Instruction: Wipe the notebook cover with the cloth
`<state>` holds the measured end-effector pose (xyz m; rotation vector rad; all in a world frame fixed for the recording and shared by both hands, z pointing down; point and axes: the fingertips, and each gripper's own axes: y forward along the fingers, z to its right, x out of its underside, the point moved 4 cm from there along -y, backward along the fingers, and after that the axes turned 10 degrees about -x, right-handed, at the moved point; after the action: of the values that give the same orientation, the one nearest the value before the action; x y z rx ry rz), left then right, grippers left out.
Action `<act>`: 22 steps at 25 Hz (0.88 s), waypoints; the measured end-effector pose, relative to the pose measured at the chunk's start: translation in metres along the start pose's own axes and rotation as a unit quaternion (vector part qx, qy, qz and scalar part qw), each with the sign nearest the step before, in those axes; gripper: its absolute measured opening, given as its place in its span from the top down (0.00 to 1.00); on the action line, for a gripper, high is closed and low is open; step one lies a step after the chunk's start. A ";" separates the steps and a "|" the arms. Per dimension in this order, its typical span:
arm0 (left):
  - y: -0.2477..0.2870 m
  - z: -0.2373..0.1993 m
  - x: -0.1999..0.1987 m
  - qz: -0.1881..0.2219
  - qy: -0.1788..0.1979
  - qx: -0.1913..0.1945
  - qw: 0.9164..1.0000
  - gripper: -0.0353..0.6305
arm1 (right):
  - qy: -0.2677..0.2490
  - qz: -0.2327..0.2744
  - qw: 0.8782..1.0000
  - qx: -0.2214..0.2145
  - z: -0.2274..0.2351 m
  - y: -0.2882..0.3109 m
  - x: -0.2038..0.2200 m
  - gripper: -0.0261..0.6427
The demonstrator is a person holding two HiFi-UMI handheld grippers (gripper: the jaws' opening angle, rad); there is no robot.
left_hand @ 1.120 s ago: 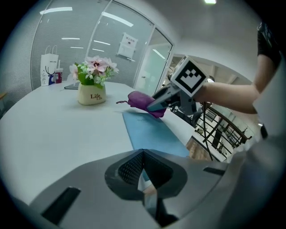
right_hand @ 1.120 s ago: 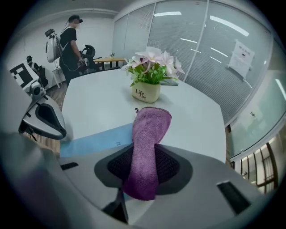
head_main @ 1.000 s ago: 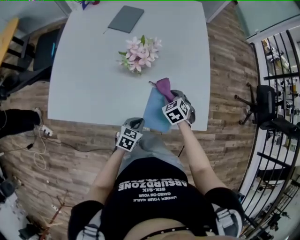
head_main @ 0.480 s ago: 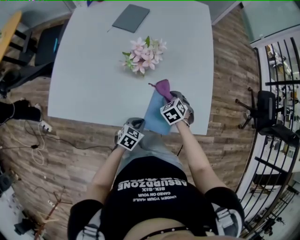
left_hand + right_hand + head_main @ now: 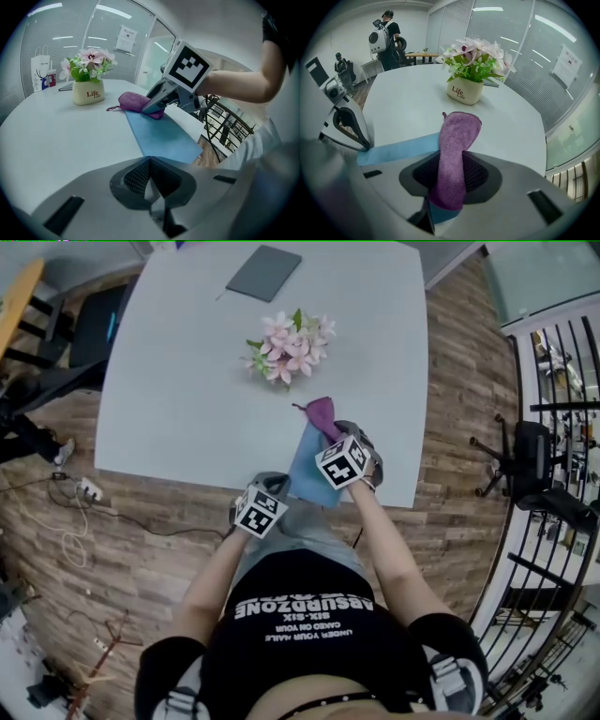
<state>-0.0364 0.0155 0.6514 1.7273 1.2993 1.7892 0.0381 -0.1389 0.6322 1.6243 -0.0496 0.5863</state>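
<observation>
- Right tongs pinch a purple cloth. Its loose end trails out ahead of the jaws.
- Cloth lies on the notebook, so the wipe looks under way rather than about to start.
- From the head view, the right tongs sit over the far end of the cover. The cloth spills just past that end onto the table.
- Left tongs are pressed together, with nothing visibly between them. Their tips are at the notebook's near corner, probably steadying it. Cannot tell whether they nip the edge.
- How much of the cover is wiped cannot be read. My guess is that the strip between the two tongs is left to do.
- Notebook is thin, plain blue and closed, lying flat on the table. It stretches from the left tongs' tips to under the right tongs.
- Cover looks matte and even, with no marks or dust visible.
- Cloth is soft and napped, with a small loop at its far corner.
</observation>
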 end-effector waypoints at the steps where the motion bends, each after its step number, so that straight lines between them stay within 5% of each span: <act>1: 0.000 0.000 0.000 0.000 0.000 0.000 1.000 0.92 | 0.002 0.003 1.000 -0.003 -0.002 0.000 0.000 0.75; 22: 0.001 0.002 0.000 0.005 0.009 -0.015 1.000 0.92 | 0.041 0.051 0.994 -0.084 -0.066 0.001 0.001 0.75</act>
<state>-0.0346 0.0161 0.6520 1.7090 1.2674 1.8237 0.0156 -0.0767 0.6354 1.4398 -0.1181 0.7092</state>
